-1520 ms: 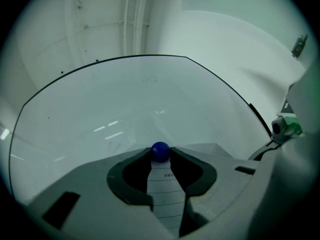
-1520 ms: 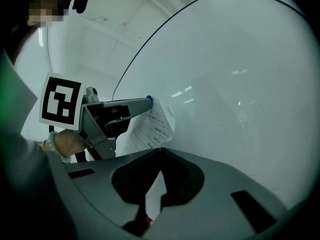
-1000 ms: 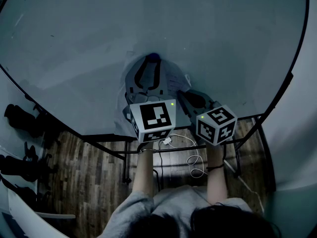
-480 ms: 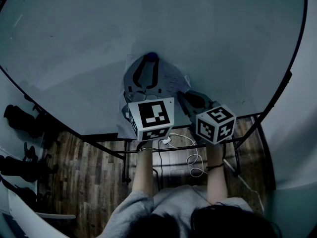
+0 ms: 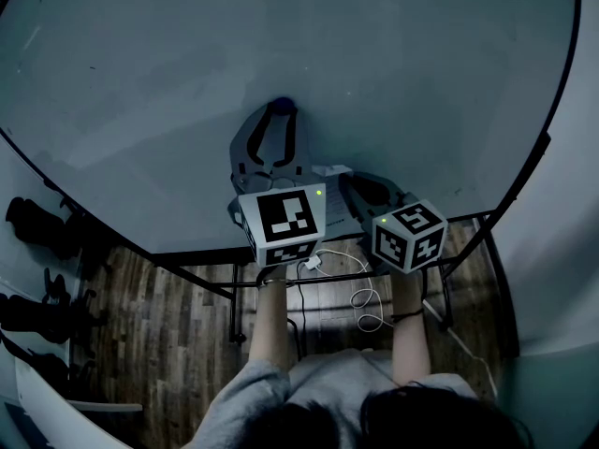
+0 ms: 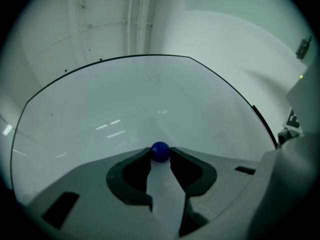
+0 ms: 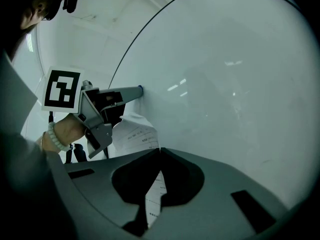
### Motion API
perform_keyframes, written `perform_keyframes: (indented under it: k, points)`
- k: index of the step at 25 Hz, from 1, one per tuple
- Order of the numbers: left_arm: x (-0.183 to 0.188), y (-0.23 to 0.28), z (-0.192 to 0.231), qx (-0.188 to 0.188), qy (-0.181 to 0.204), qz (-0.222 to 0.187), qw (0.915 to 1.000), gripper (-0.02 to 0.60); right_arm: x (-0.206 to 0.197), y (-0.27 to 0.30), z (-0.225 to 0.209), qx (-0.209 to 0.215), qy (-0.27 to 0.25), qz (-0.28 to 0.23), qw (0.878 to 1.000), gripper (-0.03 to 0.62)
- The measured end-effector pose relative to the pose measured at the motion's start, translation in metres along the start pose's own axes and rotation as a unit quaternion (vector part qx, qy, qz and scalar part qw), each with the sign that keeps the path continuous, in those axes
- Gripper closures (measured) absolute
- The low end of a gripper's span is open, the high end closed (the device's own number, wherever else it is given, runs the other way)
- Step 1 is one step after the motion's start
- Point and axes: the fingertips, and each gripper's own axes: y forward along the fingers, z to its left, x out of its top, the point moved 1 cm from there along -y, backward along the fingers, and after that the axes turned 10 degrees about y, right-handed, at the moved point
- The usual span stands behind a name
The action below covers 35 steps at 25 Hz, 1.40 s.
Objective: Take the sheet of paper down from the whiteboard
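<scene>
The whiteboard (image 5: pixel 187 82) fills the head view. A round blue magnet (image 5: pixel 282 107) sits on it, and my left gripper (image 5: pixel 281 112) is shut on that magnet (image 6: pixel 160 151), its tips pinching the ball from both sides. The printed paper sheet (image 5: pixel 333 170) hangs lower, its top edge curling off the board below the magnet. My right gripper (image 5: pixel 350 180) is shut on the sheet's right side. In the right gripper view the paper (image 7: pixel 138 132) runs between the closed jaws of the right gripper (image 7: pixel 159 150), with the left gripper (image 7: pixel 136 90) beyond it.
The whiteboard's black frame (image 5: pixel 552 110) and its stand bars (image 5: pixel 281 283) run below my arms. White cables (image 5: pixel 367 297) lie on the wood floor (image 5: pixel 168 325). Dark objects (image 5: pixel 37 223) sit at the left. A pale wall (image 5: pixel 571 251) stands at the right.
The left gripper has stayed on the magnet and edged slightly up the board. The sheet's top has come out from around the left jaws and sagged down toward the right gripper.
</scene>
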Motion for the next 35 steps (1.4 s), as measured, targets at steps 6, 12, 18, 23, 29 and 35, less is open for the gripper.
perform_keyframes:
  k: [6,12,18,23,29,35]
  points:
    - [0.002,-0.003,0.001,-0.007,-0.027,-0.01,0.9996,0.479,0.001,-0.007,-0.005,-0.007,-0.008,-0.007,1.0,0.594]
    - [-0.002,-0.015,-0.002,-0.009,-0.056,-0.016,0.9983,0.479,-0.003,-0.019,-0.014,-0.024,-0.009,-0.007,1.0,0.594]
    - [-0.015,-0.028,-0.004,-0.004,-0.081,-0.001,0.9967,0.479,-0.007,-0.032,-0.02,-0.037,-0.01,-0.007,0.999,0.594]
    - [-0.028,-0.038,-0.006,-0.008,-0.111,0.011,0.9937,0.479,-0.008,-0.039,-0.021,-0.045,-0.013,-0.008,0.999,0.594]
    - [-0.051,-0.051,-0.007,-0.012,-0.151,0.037,0.9878,0.494,-0.01,-0.041,-0.02,-0.052,-0.015,-0.005,0.999,0.593]
    - [-0.07,-0.065,-0.007,-0.019,-0.182,0.057,0.9814,0.52,-0.012,-0.045,-0.017,-0.056,-0.025,0.0,0.998,0.594]
